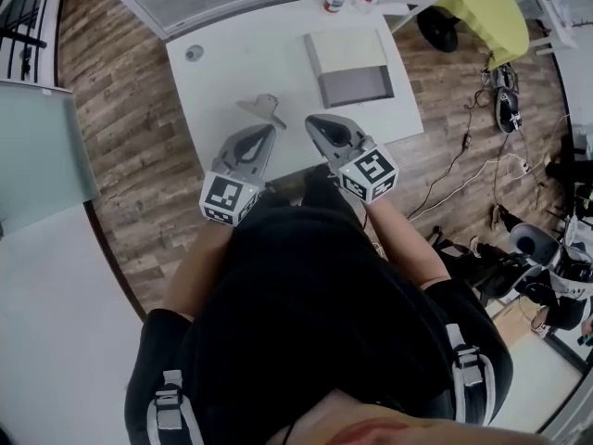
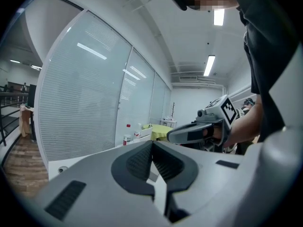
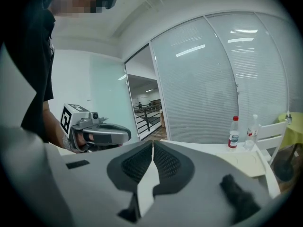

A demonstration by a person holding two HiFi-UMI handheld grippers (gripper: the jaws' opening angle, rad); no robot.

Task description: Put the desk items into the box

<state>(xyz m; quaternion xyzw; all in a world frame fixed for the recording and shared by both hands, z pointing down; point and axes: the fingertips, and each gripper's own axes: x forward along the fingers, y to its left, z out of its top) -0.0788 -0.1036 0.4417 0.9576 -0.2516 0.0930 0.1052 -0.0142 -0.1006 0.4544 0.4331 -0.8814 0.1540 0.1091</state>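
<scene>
Head view: both grippers hang over the near edge of the white counter (image 1: 232, 63), looks like they're lining up for a first pick. The small grey desk item (image 1: 262, 108) (can't tell what it is) lies just ahead of the left gripper (image 1: 267, 133). The open beige box with a grey inside (image 1: 352, 68) sits further back, beyond the right gripper (image 1: 315, 123).

Left gripper view: jaws pinched together, nothing in them.

Right gripper view: same deal, jaws closed and empty. A red-capped clear bottle (image 3: 233, 132) stands at the far edge, label unreadable. No real text anywhere, just the black-and-white square markers.
</scene>
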